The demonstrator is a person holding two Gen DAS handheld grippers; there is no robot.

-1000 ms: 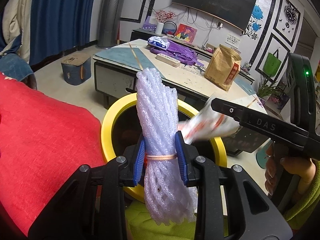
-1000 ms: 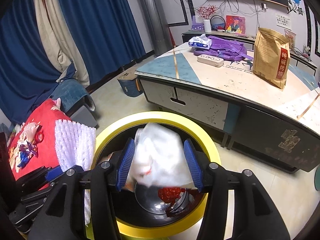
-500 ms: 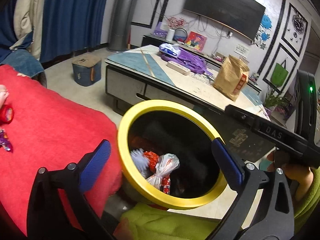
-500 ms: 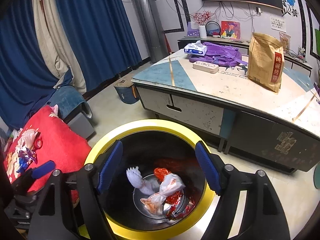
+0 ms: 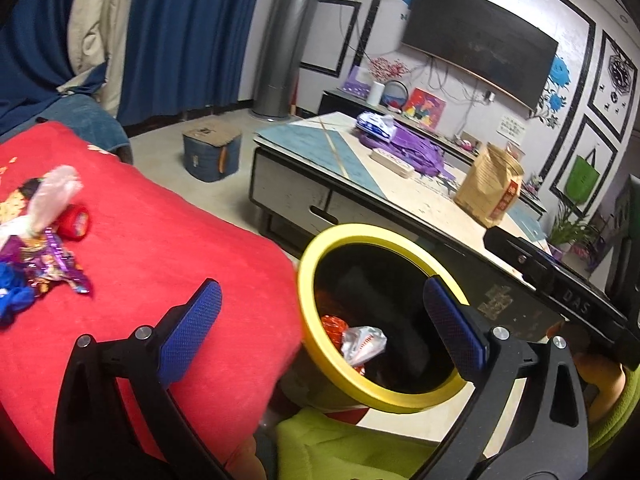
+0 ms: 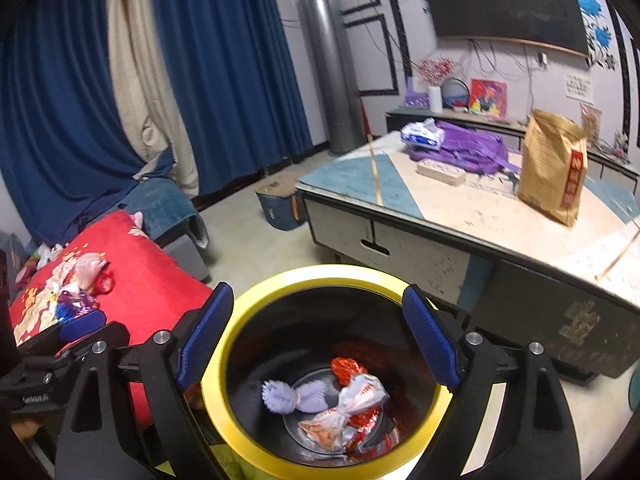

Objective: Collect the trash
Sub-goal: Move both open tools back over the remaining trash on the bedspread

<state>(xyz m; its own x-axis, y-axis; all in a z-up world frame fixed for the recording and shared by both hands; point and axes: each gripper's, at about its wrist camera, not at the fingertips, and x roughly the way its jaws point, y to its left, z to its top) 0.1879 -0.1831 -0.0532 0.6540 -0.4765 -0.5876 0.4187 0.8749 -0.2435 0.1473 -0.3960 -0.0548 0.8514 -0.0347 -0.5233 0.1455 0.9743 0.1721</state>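
Your left hand-held gripper (image 5: 320, 320) and right hand-held gripper (image 6: 318, 334) gape empty, the right's jaws just widened, above the yellow-rimmed black round bin (image 6: 256, 296) holding crumpled wrappers (image 6: 344, 404).

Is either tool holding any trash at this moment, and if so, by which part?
Nothing is held. The left tool and the right tool are both open and empty; the foam net and wrappers lie inside the bin.

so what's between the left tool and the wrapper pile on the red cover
Only bare red cover lies between the open left tool and the wrapper pile, as the left wrist view shows.
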